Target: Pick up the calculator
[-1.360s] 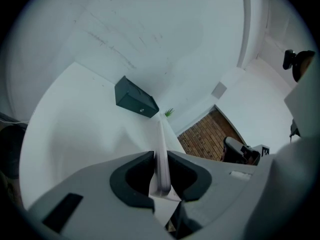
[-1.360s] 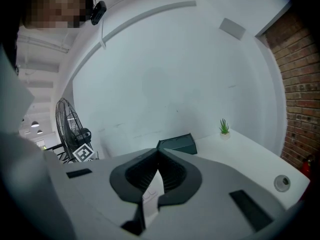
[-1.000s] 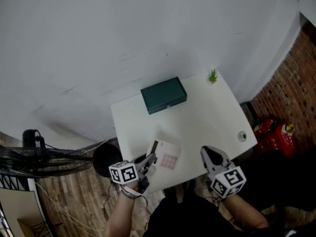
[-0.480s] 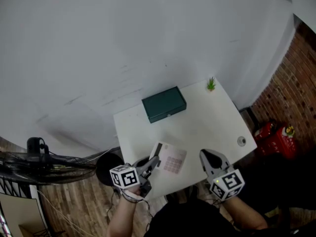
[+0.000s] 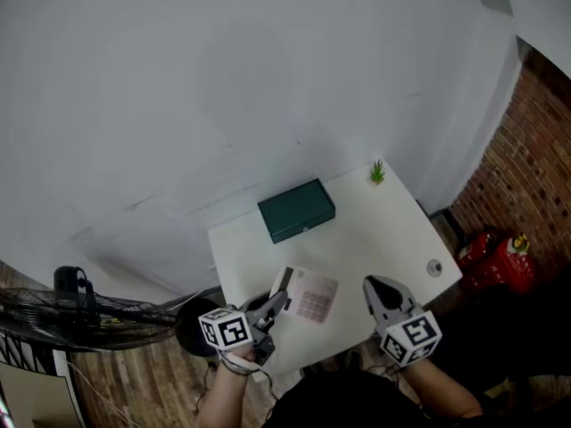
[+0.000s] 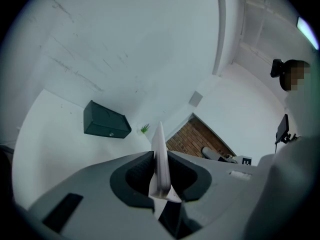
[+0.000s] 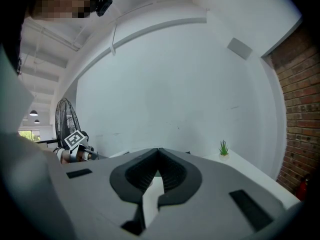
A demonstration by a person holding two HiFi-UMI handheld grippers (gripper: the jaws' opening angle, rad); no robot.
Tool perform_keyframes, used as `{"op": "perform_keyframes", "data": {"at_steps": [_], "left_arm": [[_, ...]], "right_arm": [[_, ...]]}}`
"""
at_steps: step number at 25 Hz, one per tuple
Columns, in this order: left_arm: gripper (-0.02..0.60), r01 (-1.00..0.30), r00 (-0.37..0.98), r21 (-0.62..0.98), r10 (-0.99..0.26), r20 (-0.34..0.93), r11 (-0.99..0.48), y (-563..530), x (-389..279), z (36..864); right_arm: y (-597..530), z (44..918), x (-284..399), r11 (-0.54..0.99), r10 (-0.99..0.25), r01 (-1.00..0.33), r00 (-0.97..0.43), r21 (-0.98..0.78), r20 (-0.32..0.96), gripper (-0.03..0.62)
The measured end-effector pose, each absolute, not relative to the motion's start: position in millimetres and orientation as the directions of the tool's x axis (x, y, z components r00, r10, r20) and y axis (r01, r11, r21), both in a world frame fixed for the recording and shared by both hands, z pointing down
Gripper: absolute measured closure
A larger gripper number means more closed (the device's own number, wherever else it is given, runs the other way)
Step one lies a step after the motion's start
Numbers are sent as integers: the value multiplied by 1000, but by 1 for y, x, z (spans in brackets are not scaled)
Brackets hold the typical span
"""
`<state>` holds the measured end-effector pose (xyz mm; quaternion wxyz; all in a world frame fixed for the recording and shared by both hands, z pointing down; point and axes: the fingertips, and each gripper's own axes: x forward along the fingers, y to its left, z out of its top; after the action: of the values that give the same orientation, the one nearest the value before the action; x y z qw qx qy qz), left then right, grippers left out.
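Observation:
The calculator, a flat pale pink slab with rows of keys, hangs just above the front of the white table. My left gripper is shut on its left edge. In the left gripper view the calculator stands edge-on, pinched between the dark pads. My right gripper hovers over the table's front right part, apart from the calculator. In the right gripper view its jaws meet at the tips with nothing between them.
A dark green box lies at the back of the table, a small potted plant at the far right corner, a small round object near the right edge. A floor fan stands left; red extinguishers by the brick wall.
My left gripper has risen with the calculator held in it, and the calculator has come off the tabletop. The right gripper has also risen a little, still shut.

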<state>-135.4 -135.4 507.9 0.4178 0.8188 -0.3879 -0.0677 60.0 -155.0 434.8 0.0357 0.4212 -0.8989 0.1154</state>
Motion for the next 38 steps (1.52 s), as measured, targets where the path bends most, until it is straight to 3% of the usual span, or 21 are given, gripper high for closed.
{"op": "perform_keyframes", "data": {"at_steps": [17, 38], "left_arm": [[517, -442, 779, 781, -620, 91, -441, -134, -137, 488], [517, -415, 840, 772, -529, 122, -482, -120, -139, 501]], "right_arm": [[-151, 419, 50, 559, -811, -826, -563, -72, 159, 589], [-118, 416, 46, 482, -862, -876, -479, -23, 168, 589]]}}
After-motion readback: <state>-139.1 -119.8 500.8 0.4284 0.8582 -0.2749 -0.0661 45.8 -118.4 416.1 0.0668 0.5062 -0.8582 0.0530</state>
